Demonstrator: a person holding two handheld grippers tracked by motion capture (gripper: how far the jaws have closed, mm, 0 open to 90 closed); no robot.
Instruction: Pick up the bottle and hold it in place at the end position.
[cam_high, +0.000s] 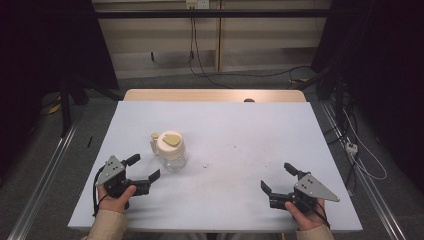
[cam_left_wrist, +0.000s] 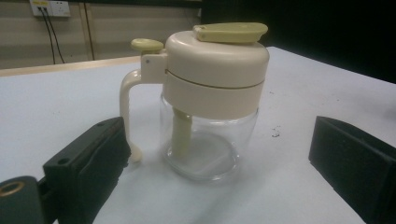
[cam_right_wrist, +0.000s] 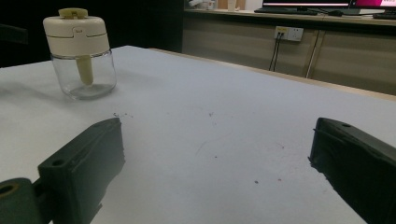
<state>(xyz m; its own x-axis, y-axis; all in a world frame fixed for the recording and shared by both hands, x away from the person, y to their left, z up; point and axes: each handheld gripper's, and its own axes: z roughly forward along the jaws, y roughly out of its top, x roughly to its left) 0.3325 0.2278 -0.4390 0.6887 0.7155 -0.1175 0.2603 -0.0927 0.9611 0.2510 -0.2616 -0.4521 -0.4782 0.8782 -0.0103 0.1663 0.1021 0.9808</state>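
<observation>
While both grippers rest spread and empty, jar (cam_high: 171, 150) stands upright on tabletop (cam_high: 240, 130), just ahead of left gripper (cam_high: 145, 167) jaws; right gripper (cam_high: 277, 177) well apart.

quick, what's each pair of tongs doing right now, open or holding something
Left tongs: open, holding nothing, aimed at the glass jar just ahead.
Right tongs: open, holding nothing, over bare table.
</observation>
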